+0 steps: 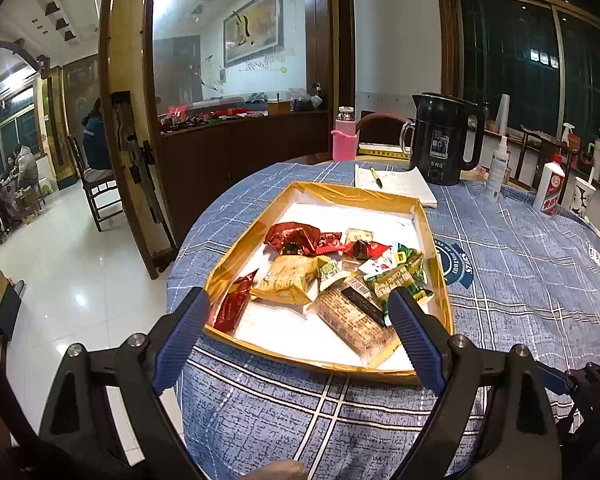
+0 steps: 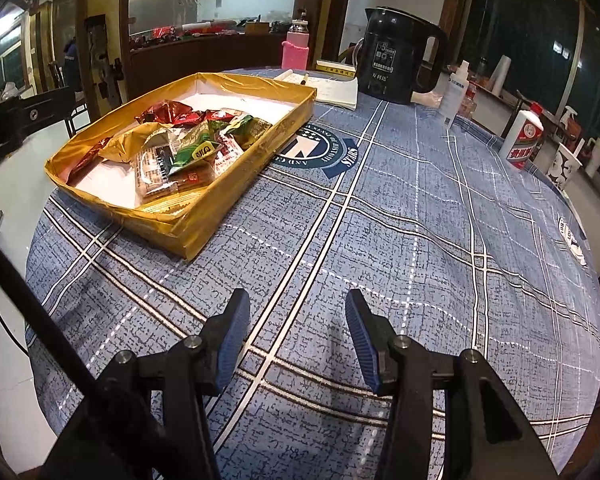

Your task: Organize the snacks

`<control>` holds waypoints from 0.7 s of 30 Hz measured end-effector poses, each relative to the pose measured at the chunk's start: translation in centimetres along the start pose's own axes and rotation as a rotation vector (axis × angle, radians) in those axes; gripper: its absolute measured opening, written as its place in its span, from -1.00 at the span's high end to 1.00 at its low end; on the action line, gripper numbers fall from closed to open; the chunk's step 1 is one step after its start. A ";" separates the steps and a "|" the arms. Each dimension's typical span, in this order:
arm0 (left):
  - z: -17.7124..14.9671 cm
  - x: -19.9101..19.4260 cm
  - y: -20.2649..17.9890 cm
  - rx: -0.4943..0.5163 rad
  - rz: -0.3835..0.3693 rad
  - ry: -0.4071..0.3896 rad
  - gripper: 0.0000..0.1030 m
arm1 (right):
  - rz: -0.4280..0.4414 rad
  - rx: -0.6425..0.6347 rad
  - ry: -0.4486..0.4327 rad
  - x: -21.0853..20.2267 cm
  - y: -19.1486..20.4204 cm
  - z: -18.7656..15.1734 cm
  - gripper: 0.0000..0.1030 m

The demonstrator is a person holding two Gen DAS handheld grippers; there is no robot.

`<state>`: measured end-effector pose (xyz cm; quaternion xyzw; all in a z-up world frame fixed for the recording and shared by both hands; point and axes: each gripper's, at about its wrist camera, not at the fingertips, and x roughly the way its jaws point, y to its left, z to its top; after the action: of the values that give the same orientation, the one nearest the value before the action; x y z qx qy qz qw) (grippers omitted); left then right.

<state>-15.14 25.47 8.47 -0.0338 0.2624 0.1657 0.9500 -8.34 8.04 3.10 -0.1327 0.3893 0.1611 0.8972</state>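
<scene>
Snack packets lie heaped in the tray on the table. Behind it sit a notebook and kettle (bottles to their right).

Left tool, right tool: black frames, ribbed blue pads, silver screws

Right gripper is hovering open at bottom center over the blue plaid tablecloth, gripping nothing. Gold tray is sitting upper left, holding piled snack packets. Black kettle is standing at top center.
</scene>
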 end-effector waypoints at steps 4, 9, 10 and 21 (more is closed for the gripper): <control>-0.2 0.3 -0.1 0.003 -0.002 0.011 -0.76 | -0.002 -0.004 0.007 0.1 0.1 -0.1 0.03; -0.4 0.7 -0.2 0.001 -0.002 0.025 -0.76 | -0.004 -0.007 0.016 0.3 0.1 -0.1 0.03; -0.4 0.7 -0.2 0.000 -0.002 0.027 -0.76 | -0.004 -0.008 0.017 0.3 0.1 -0.1 0.03; -0.9 1.2 -0.4 0.005 -0.008 0.050 -0.76 | -0.024 -0.016 0.036 0.7 0.2 -0.2 0.01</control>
<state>-14.52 25.32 7.07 -0.0365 0.2865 0.1603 0.9438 -8.10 8.25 2.39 -0.1475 0.4025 0.1513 0.8907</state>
